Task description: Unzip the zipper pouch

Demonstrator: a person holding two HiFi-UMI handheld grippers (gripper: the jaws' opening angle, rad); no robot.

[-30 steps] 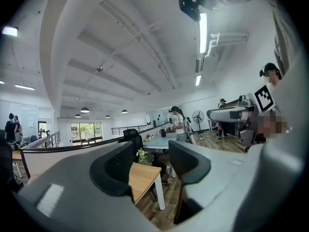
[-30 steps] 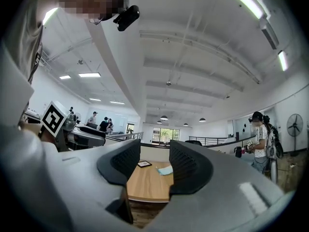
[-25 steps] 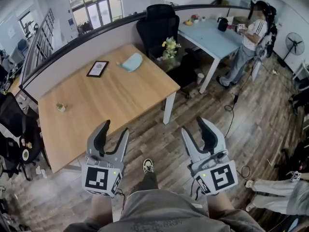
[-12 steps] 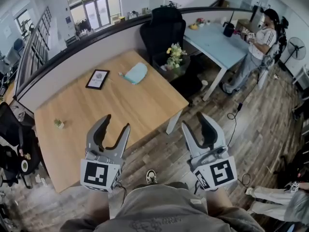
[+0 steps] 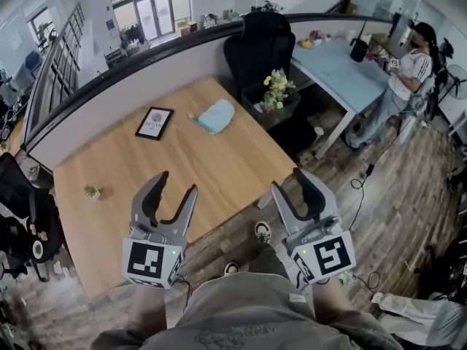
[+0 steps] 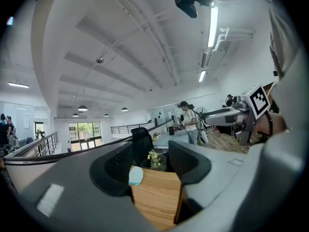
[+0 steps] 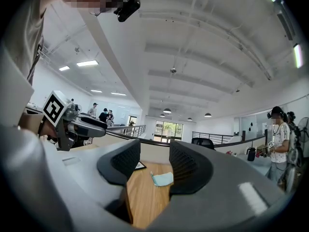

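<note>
Pale blue zipper pouch (image 5: pixel 217 115) lies flat on the wooden table (image 5: pixel 197 162).

A pale blue fabric zipper pouch (image 5: pixel 217 115) lies on the far side of a light wooden table (image 5: pixel 171 173), right of a black-framed picture (image 5: pixel 154 122); a small green potted plant (image 5: pixel 90 192) stands near the left edge.

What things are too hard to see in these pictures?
- Head view: the pouch is too small to show its zipper.
- Left gripper view: a jaw covers part of the pouch.
- Head view: the print in the black frame is too small to read.
</note>
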